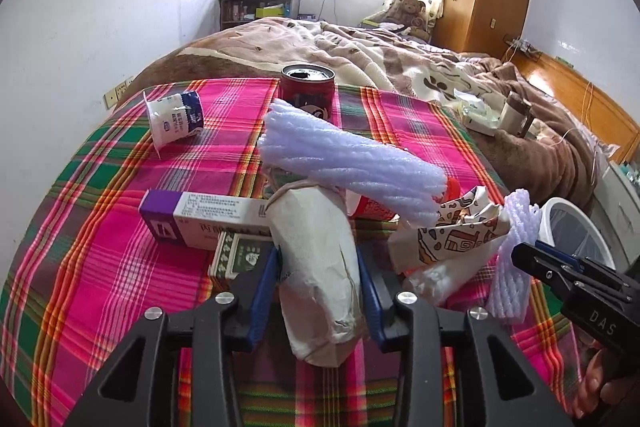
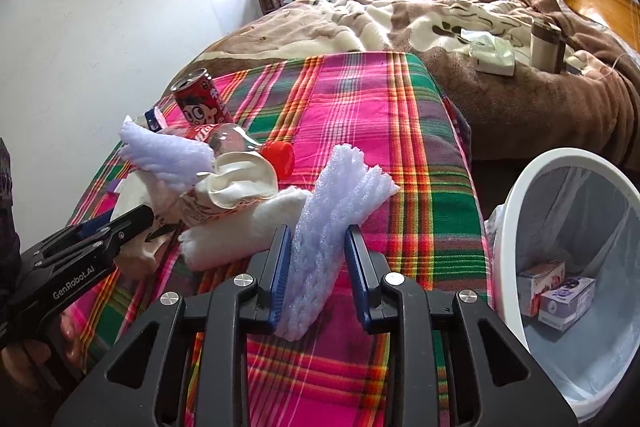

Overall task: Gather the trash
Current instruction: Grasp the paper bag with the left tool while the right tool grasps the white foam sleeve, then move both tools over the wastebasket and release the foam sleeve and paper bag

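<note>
Trash lies on a plaid cloth (image 1: pixel 100 227). My left gripper (image 1: pixel 318 259) is shut on a crumpled cream paper bag (image 1: pixel 316 267). My right gripper (image 2: pixel 316 239) is shut on a lilac foam net sleeve (image 2: pixel 332 227), which also shows in the left wrist view (image 1: pixel 514 259). A larger lilac foam roll (image 1: pixel 348 163) rests on the pile beside a printed paper wrapper (image 1: pixel 452 235). A red can (image 1: pixel 307 91) stands behind. A yogurt cup (image 1: pixel 174 121) lies at the left. A purple-and-white box (image 1: pixel 192 219) and a green box (image 1: pixel 240 255) lie by the bag.
A white bin (image 2: pixel 516 227) with a clear liner stands right of the cloth and holds two small boxes (image 2: pixel 560 291). A clear bottle with a red cap (image 2: pixel 276 155) lies in the pile. Behind is a bed with brown blankets (image 2: pixel 480 39), a tissue pack and a mug.
</note>
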Tool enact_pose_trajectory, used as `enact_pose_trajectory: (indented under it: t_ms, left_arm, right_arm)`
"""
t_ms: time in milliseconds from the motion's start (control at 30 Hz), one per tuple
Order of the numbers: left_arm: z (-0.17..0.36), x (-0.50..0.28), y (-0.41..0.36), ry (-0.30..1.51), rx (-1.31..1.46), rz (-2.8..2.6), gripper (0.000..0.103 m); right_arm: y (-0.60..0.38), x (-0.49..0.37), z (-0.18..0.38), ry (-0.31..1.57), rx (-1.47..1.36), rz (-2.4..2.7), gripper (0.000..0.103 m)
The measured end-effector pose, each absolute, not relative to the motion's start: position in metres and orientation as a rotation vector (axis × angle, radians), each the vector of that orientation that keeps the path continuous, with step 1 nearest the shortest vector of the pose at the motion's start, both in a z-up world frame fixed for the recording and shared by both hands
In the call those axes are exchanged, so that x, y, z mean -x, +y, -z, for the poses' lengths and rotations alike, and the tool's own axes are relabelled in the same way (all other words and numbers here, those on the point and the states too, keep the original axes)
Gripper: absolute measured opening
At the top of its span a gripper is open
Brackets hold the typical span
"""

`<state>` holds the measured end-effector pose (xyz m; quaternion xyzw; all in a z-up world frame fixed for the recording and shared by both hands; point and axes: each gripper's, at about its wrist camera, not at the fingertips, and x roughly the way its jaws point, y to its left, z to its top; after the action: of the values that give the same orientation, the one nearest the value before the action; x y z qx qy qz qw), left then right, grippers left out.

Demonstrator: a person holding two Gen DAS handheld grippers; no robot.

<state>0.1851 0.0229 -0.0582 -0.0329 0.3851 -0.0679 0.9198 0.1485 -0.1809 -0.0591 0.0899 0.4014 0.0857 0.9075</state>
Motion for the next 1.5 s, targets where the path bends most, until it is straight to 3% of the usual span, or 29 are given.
enact_pose_trajectory:
  t_ms: [867, 1500]
  left_arm:
    - [0.002, -0.105, -0.001, 0.657, 0.060, 0.246, 0.038]
    - [-0.037, -0.070, -0.078, 0.555, -0.012, 0.402, 0.038]
  right_arm:
    - [-0.195, -0.102, 0.026, 0.695, -0.216, -0.214, 0.026]
    - [-0.247, -0.061, -0.004, 0.569, -0.230, -0.107, 0.026]
